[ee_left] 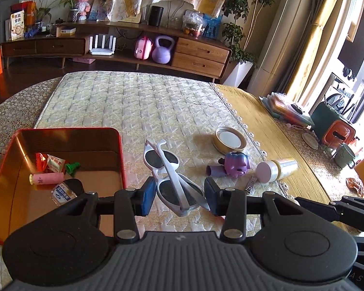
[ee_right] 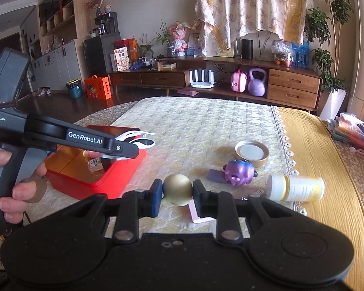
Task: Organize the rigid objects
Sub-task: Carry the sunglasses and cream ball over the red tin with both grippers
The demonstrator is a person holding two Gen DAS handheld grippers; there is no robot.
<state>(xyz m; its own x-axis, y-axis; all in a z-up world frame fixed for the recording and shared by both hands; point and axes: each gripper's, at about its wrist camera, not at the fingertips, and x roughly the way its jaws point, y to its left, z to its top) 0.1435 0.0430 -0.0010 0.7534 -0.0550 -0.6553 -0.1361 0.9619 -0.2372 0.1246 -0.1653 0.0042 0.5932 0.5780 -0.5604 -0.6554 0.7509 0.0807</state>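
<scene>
white sunglasses (ee_left: 172, 181) are clamped in the left gripper (ee_left: 180, 195), lifted off the mat (ee_left: 138, 111) beside the red tin (ee_left: 120, 150); a gold ball (ee_right: 177, 189) is clamped in the right gripper (ee_right: 177, 194); a purple toy (ee_right: 239, 171), a lid (ee_right: 252, 152) and a bottle (ee_right: 296, 188) are left lying on the mat.

I see a living room behind the work area. A long, low wooden media console (ee_right: 213, 77) runs along the far wall, with drawers at either end and open shelving in the middle. A floral yellow-and-white cloth (ee_right: 252, 7) hangs above it. Dark glossy floor (ee_right: 60, 101) to the left. Tall cabinets with open cubbies (ee_right: 55, 48) line the left wall. A leafy potted plant (ee_right: 327, 48) stands in a white planter at the right. Strong daylight enters through the window with yellow curtains (ee_left: 327, 48).
</scene>
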